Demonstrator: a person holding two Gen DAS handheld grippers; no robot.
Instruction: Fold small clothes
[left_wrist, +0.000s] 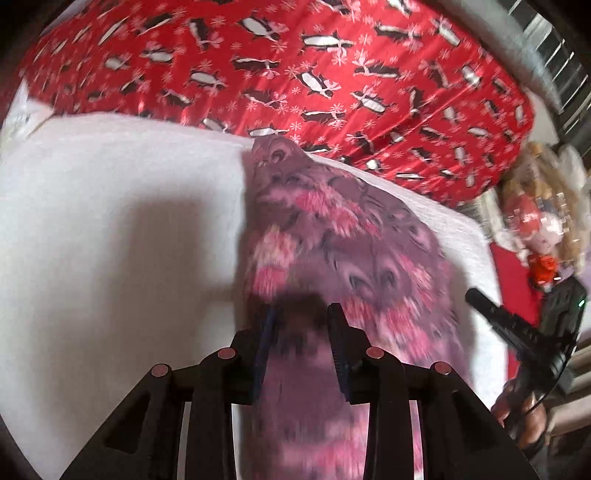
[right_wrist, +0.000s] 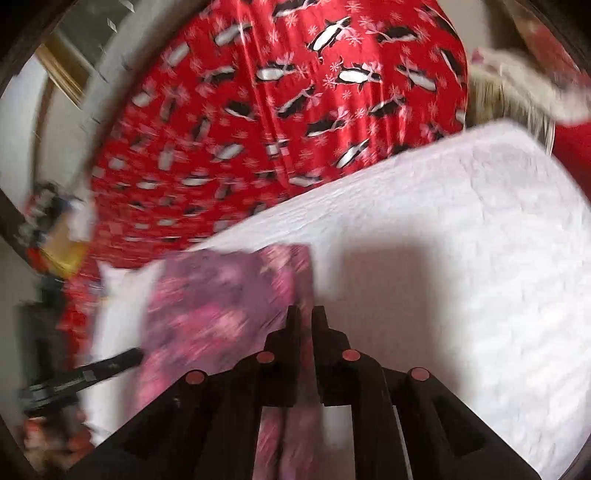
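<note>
A small purple and pink patterned garment (left_wrist: 332, 240) lies on a white quilted pad (left_wrist: 110, 221). My left gripper (left_wrist: 301, 314) stands over the garment's near end with its jaws parted and cloth between and under them; the blur hides whether it grips. In the right wrist view the garment (right_wrist: 221, 295) lies at the left of the pad (right_wrist: 443, 240). My right gripper (right_wrist: 306, 314) has its fingers nearly together at the garment's right edge, with cloth running down between them. It also shows in the left wrist view (left_wrist: 517, 325), held by a hand.
A red bedcover with penguin print (left_wrist: 295, 74) lies behind the pad and also fills the back of the right wrist view (right_wrist: 277, 110). A doll with blond hair and red clothes (left_wrist: 535, 214) sits at the right. Both views are motion-blurred.
</note>
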